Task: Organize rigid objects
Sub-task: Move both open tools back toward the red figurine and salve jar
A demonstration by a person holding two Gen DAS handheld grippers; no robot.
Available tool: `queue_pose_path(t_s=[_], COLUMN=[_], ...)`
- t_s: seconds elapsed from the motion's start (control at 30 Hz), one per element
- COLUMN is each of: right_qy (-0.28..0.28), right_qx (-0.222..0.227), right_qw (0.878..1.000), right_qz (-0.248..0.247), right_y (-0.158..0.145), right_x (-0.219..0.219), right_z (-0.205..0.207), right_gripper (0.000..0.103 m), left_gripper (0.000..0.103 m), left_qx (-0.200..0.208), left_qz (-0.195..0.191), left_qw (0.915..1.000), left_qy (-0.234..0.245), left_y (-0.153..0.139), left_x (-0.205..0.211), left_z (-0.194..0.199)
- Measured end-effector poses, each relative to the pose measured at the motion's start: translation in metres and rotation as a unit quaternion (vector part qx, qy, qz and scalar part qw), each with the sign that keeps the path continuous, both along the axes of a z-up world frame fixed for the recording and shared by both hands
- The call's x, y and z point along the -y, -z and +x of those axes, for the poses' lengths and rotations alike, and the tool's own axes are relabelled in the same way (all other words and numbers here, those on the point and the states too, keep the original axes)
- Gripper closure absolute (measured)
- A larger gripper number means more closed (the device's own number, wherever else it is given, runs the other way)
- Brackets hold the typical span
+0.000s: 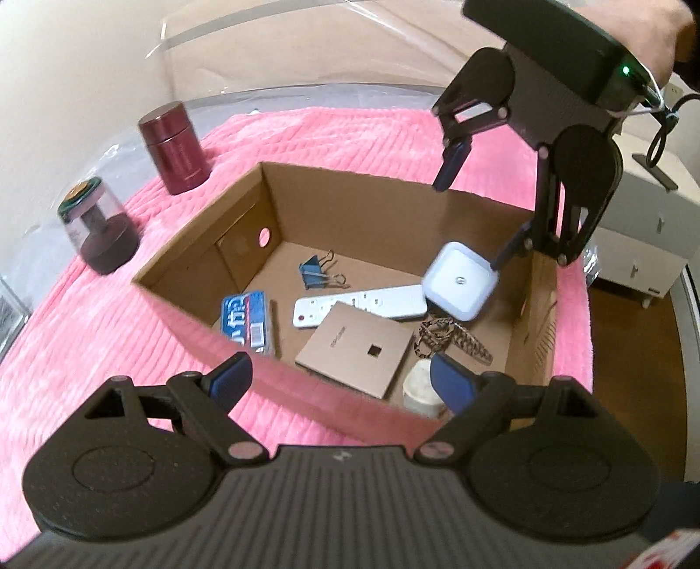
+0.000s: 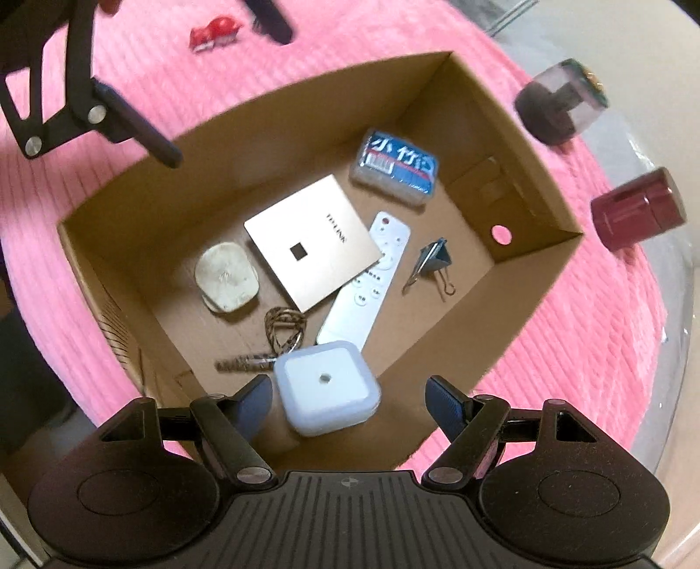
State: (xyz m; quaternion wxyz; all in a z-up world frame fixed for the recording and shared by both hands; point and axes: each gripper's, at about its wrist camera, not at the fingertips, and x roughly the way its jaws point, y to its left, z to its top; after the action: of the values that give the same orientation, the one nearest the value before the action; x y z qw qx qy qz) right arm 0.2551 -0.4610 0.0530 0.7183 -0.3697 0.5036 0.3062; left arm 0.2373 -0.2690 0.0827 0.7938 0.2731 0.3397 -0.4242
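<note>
An open cardboard box sits on a pink blanket. Inside lie a white square device, a white remote, a gold square panel, a blue pack, a binder clip, a patterned lanyard and a pale round piece. My right gripper hangs open above the white device, which lies loose between its fingers. My left gripper is open and empty over the box's near wall.
On the blanket outside the box stand a dark red tin and a glass jar with a green lid. A small red object lies past the box. A white cabinet stands beyond the blanket.
</note>
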Motion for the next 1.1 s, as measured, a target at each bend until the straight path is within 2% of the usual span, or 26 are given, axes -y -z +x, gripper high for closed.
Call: queue_pose_path(t_s=[0.13,0.27,0.43,0.63,0.8,0.9,1.1], right_qy=[0.017,0.047,0.1,0.158,0.187,0.197,0.23], right_qx=[0.019,0.058,0.113,0.16,0.165,0.175,0.166], right_qw=[0.999,0.995,0.974,0.929,0.893,0.879,0.858], right_qz=[0.019,0.065,0.167,0.295,0.375,0.398,0.428], right_y=[-0.015,-0.036,-0.068,-0.095,-0.095,-0.091,-0.073], right_x=[-0.001,-0.006,-0.023,-0.056,-0.091,-0.111,-0.145], right_z=[-0.008,-0.02,-0.038,-0.07,-0.092,-0.102,-0.111], right_gripper=[0.029,0.029,0.029,0.029,0.029,0.029,0.029], left_gripper=[0.017,0.017,0.017,0.017,0.017,0.016,0.014], left_qx=[-0.001,-0.001,0.012,0.035,0.069,0.079,0.093], left_qz=[-0.02,-0.053,-0.099,-0.149,-0.154,-0.158,-0.146], left_qw=[0.9996,0.9971,0.9883,0.9656,0.9451,0.9319,0.9144], left_qy=[-0.019,-0.055,-0.116,-0.21,-0.28,-0.317,-0.366], left_y=[-0.006,-0.012,-0.024,-0.031,-0.03,-0.026,-0.009], left_x=[-0.02,-0.05,-0.095,-0.16,-0.209,-0.234,-0.268], left_z=[-0.01,-0.021,-0.036,-0.057,-0.077,-0.088,-0.105])
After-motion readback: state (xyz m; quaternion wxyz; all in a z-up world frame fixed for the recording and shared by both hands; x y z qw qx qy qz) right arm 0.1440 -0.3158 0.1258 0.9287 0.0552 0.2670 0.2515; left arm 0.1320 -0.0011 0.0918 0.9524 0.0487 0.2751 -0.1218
